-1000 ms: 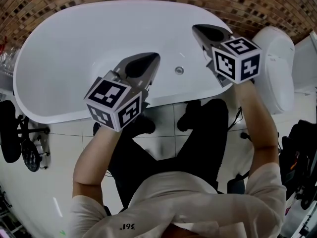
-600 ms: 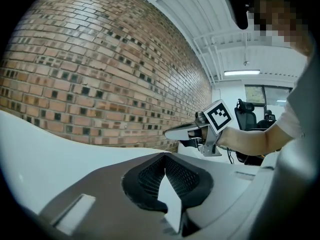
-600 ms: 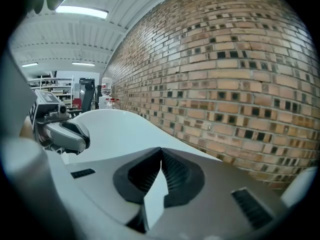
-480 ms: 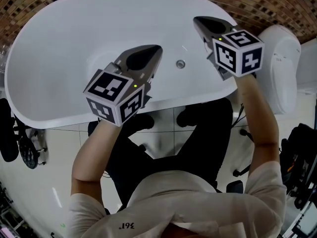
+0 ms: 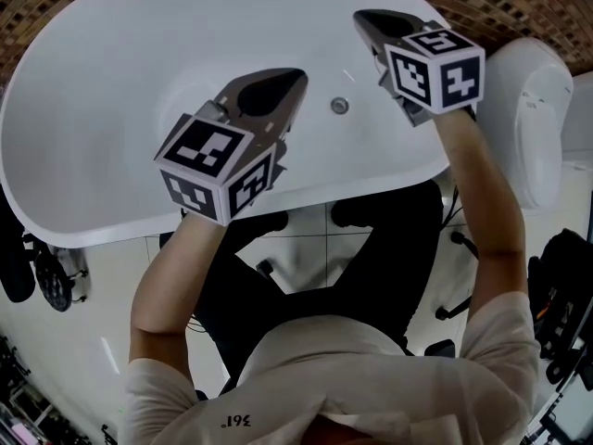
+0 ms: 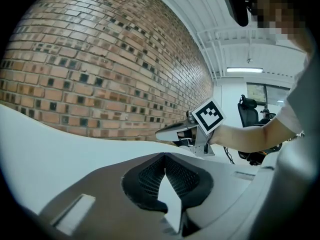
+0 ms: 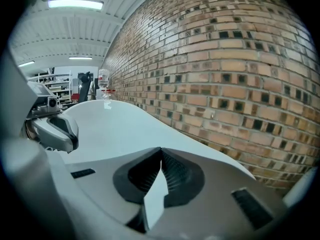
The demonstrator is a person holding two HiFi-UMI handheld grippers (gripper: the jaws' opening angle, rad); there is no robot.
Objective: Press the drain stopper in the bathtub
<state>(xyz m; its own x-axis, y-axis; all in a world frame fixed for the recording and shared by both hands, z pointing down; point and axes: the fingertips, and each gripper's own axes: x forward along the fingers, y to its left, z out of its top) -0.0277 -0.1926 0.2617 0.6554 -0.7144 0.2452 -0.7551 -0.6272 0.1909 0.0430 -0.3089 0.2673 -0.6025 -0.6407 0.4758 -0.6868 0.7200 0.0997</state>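
Note:
In the head view a white oval bathtub (image 5: pixel 111 109) fills the top, with a small round metal drain stopper (image 5: pixel 339 106) on its floor near the near wall. My left gripper (image 5: pixel 295 80) hovers over the tub just left of the stopper, shut and holding nothing. My right gripper (image 5: pixel 361 17) hangs to the right of the stopper and farther back, also shut and empty. The left gripper view shows its jaws closed tip to tip (image 6: pixel 164 156), and the right gripper view shows the same (image 7: pixel 161 150). The stopper is out of sight in both gripper views.
A brick wall (image 5: pixel 519 7) runs behind the tub. A white toilet (image 5: pixel 528 119) stands to the right of it. Black chair bases and gear (image 5: pixel 28 267) sit on the tiled floor at left. A bottle (image 7: pixel 103 81) rests on the tub's far end.
Both grippers have moved a little forward over the tub. The tub and stopper now sit slightly lower and closer in the head view.

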